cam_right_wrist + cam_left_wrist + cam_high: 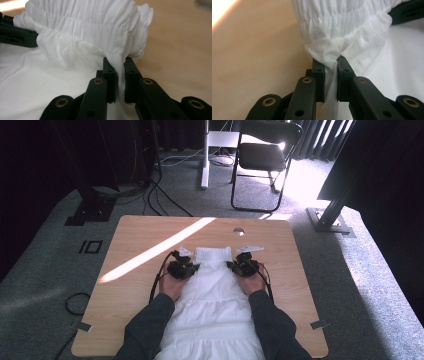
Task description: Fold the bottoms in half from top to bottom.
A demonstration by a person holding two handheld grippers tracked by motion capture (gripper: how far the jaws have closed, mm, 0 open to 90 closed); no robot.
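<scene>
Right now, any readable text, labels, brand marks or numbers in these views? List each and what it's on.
None readable.
white garment: no tag, print or label visible.
left gripper and right gripper: plain black, no markings.
wooden table: no writing; tape pieces at its edges are blank at this size.
black square outline on the carpet: a mark, not text.

Plain white gathered garment (212, 290), black grippers, light wooden table (135, 245).
</scene>
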